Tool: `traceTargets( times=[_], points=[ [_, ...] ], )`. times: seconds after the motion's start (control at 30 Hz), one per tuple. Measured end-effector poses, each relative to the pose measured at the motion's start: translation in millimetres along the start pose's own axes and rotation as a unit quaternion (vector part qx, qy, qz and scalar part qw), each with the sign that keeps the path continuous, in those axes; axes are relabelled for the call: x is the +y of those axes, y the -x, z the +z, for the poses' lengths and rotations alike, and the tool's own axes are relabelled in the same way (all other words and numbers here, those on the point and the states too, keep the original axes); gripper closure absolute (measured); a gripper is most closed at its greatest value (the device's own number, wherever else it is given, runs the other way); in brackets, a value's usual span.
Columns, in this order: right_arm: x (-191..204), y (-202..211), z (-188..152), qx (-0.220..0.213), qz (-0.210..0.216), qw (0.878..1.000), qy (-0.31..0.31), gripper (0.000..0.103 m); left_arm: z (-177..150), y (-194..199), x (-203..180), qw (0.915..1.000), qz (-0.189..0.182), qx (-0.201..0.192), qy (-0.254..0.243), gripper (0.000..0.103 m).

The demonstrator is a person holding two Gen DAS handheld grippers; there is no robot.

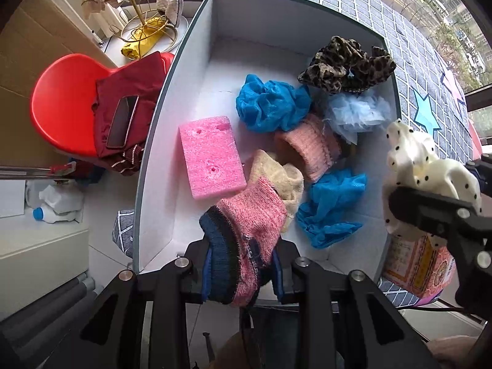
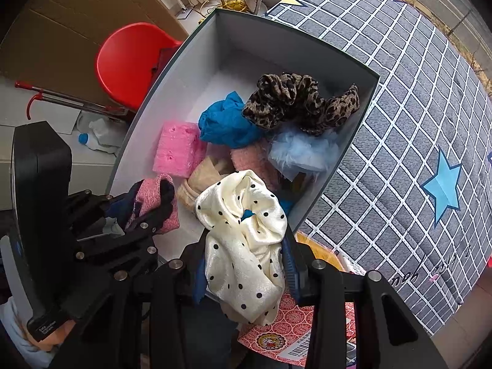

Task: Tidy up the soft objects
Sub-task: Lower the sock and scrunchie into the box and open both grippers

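A white box (image 1: 196, 70) holds a pink foam block (image 1: 209, 156), blue net cloths (image 1: 270, 104), a leopard scrunchie (image 1: 347, 61), a pale blue tulle piece (image 1: 356, 113), a pink knit piece (image 1: 310, 147) and a beige one (image 1: 276, 172). My left gripper (image 1: 243, 264) is shut on a pink and navy knit sock (image 1: 249, 230) over the box's near edge. My right gripper (image 2: 246, 270) is shut on a cream polka-dot scrunchie (image 2: 246, 240) over the box's near right corner; it also shows in the left wrist view (image 1: 430, 169).
The box (image 2: 338, 61) sits on a grey grid-patterned quilt (image 2: 415, 107). A red chair (image 1: 61, 107) with dark red clothes and a phone (image 1: 123, 120) stands left. A red patterned packet (image 2: 295, 326) lies by the box's near right corner. A gold rack (image 1: 147, 24) stands behind.
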State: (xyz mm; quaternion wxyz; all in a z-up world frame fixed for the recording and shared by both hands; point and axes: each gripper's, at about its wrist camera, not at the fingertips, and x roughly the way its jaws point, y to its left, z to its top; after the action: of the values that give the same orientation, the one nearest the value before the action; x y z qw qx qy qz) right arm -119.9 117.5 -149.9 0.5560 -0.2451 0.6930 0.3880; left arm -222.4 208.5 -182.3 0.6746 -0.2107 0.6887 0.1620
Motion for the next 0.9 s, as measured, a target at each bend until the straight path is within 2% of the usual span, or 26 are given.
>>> traceTargets(
  times=[0.7, 0.8, 0.87, 0.9],
  points=[
    [-0.8, -1.6, 1.0, 0.003, -0.001, 1.000, -0.003, 0.061, 4.0, -1.8, -3.2, 1.0000, -0.001, 0.004, -0.006, 0.070],
    [-0.2, -3.0, 2.0, 0.004, -0.002, 1.000, -0.003, 0.061, 4.2, 1.5, -3.7, 0.9999, -0.008, -0.008, -0.006, 0.068],
    [0.4, -3.5, 2.4, 0.003, -0.002, 1.000, -0.002, 0.060, 3.2, 7.0, -5.9, 0.9996, -0.001, -0.022, -0.015, 0.063],
    [0.1, -3.2, 2.2, 0.001, -0.001, 1.000, -0.003, 0.058, 2.9, 9.8, -7.5, 0.9994, 0.006, -0.028, -0.021, 0.058]
  ],
)
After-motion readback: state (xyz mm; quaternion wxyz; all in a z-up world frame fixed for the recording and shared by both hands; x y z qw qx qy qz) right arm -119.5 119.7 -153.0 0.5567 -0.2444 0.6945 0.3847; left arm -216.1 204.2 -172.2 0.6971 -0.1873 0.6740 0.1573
